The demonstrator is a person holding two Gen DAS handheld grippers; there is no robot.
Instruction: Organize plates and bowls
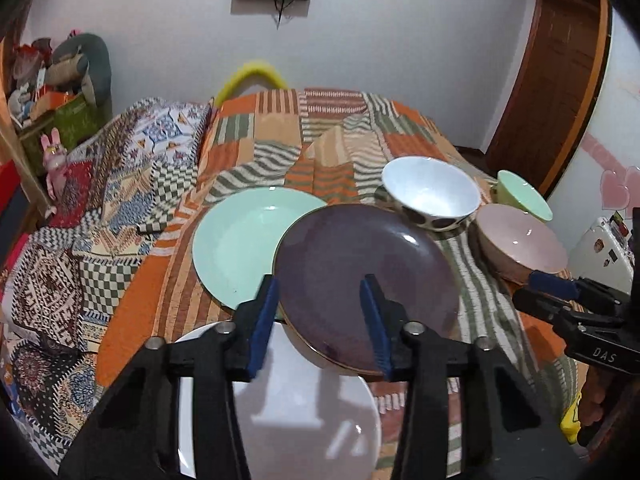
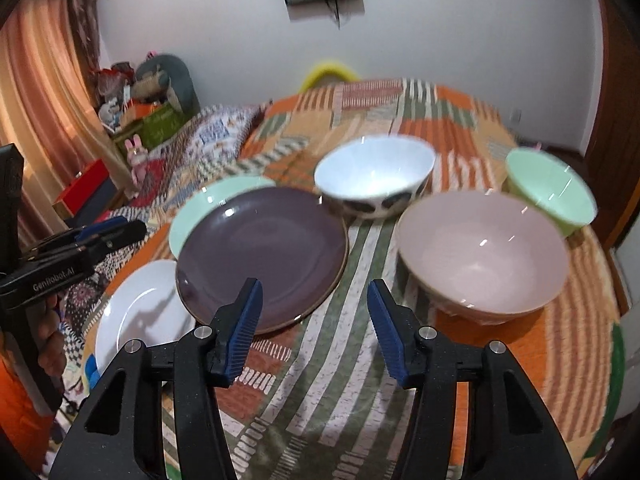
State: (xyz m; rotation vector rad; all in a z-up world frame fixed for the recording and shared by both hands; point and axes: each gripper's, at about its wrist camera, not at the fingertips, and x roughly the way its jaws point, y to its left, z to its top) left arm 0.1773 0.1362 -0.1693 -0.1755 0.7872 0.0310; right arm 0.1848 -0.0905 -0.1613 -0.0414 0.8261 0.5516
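We hold two grippers above a table spread with a patchwork cloth (image 2: 340, 360), and nothing is grasped yet. Our left gripper (image 1: 320, 312) has its blue-padded jaws apart, hovering over the near edge of a dark purple plate (image 1: 360, 272). Our right gripper (image 2: 314, 324) is likewise spread wide, over bare cloth between that plate and a pink bowl (image 2: 484, 256). Three plates lie toward the left: a mint green plate (image 1: 236, 236) farthest back, the purple plate overlapping its rim, and a white plate (image 1: 296, 412) nearest us, whose far edge the purple plate also seems to cover, though the gripper hides the join. Three bowls sit to the right, each apart from the others: a white bowl with dark spots (image 2: 376, 176), the pink bowl, and a small mint green bowl (image 2: 552, 192) at the far right. We judge the sorting barely begun: plates overlap loosely rather than stacking, and no bowl is nested inside another. All stacking remains.
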